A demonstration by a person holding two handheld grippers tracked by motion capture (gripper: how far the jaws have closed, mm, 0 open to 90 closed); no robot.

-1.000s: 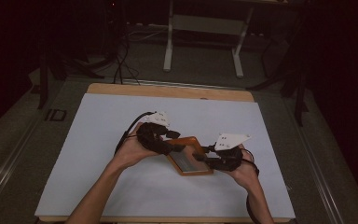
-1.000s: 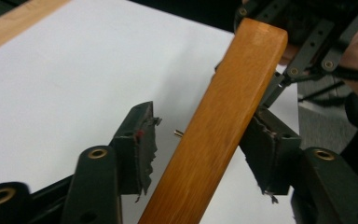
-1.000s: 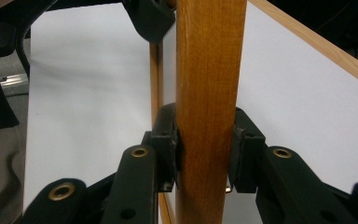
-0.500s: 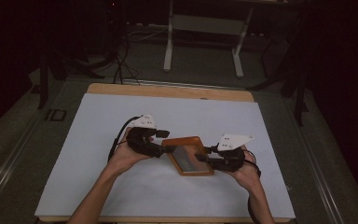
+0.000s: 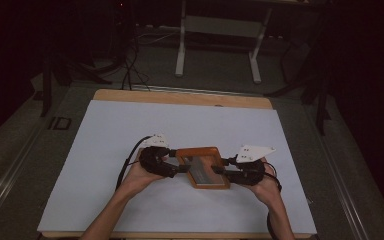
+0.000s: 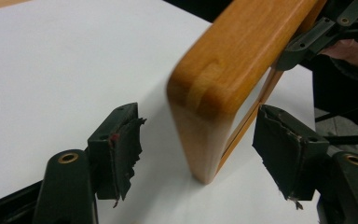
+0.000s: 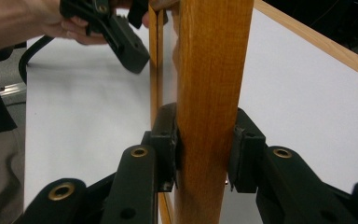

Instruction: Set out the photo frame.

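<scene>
On white tabletop [image 5: 130,125]; rounded glossy wooden frame [image 7: 212,70]; right tongs [image 7: 204,149] clamped

In the high view the wooden frame [image 5: 203,167] sits just below the centre of the picture on the white sheet [image 5: 130,130], which covers the table [image 5: 180,96] except for a strip along its far edge. The left gripper [image 5: 177,169] lies at the frame's left side and the right gripper [image 5: 219,170] at its right, each hand entering from the bottom edge. In the left gripper view a frame corner stands between the parted pads [image 6: 126,149], touching neither; in the right gripper view the pads [image 7: 168,140] press a frame bar from both sides.
</scene>
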